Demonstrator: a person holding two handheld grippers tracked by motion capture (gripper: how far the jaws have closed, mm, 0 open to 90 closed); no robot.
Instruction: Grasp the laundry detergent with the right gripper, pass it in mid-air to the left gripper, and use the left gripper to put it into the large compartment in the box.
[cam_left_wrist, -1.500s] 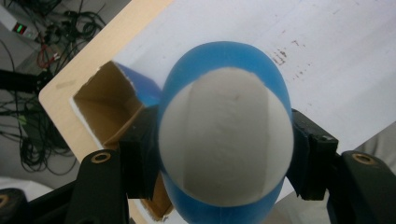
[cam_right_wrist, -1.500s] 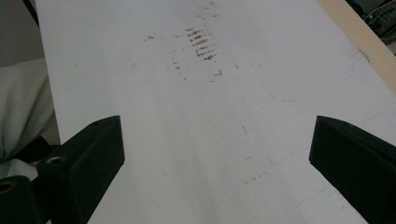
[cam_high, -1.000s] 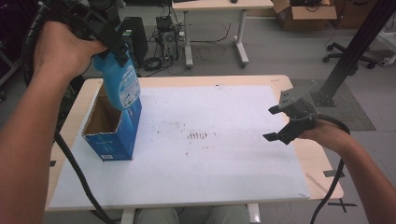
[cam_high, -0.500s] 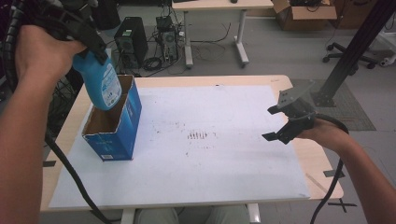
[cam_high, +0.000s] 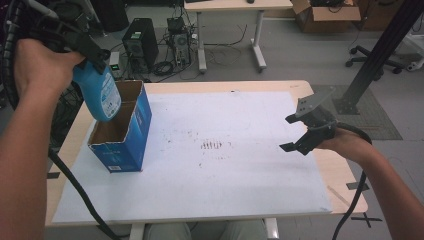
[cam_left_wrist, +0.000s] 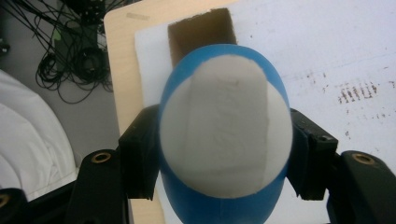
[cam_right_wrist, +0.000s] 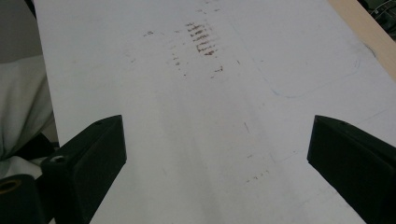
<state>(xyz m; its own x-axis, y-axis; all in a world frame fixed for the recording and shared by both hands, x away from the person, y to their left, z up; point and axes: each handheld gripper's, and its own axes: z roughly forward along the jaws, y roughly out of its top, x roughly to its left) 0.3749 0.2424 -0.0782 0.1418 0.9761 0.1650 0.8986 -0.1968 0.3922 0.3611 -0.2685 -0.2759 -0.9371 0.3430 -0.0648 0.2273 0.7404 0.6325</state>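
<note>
Two grippers are in the high view, one in each hand of the person. At the far left the left gripper (cam_high: 92, 57) is clamped on a blue bottle (cam_high: 101, 95) and holds it in the air, tilted, with its lower end over the open top of a blue box (cam_high: 131, 135). This box stands upright on the left part of the white sheet (cam_high: 240, 190) that covers the table (cam_high: 345, 192), and its brown inside is open to above. Whether the bottle touches the rim of the box cannot be told. In the left gripper view the two black jaws press on both sides of the bottle (cam_left_wrist: 224, 135), which shows a pale rounded end with a blue edge toward the camera; behind it a part of the box opening (cam_left_wrist: 201, 32) is seen. At the right side of the table the right gripper (cam_high: 300, 135) is low above the sheet, near its right edge and well apart from the box. Its jaws are spread wide, and in the right gripper view the right gripper (cam_right_wrist: 217, 144) has nothing between the jaws except the bare sheet (cam_right_wrist: 210, 116) with some small brown marks (cam_right_wrist: 201, 37) farther away.
</note>
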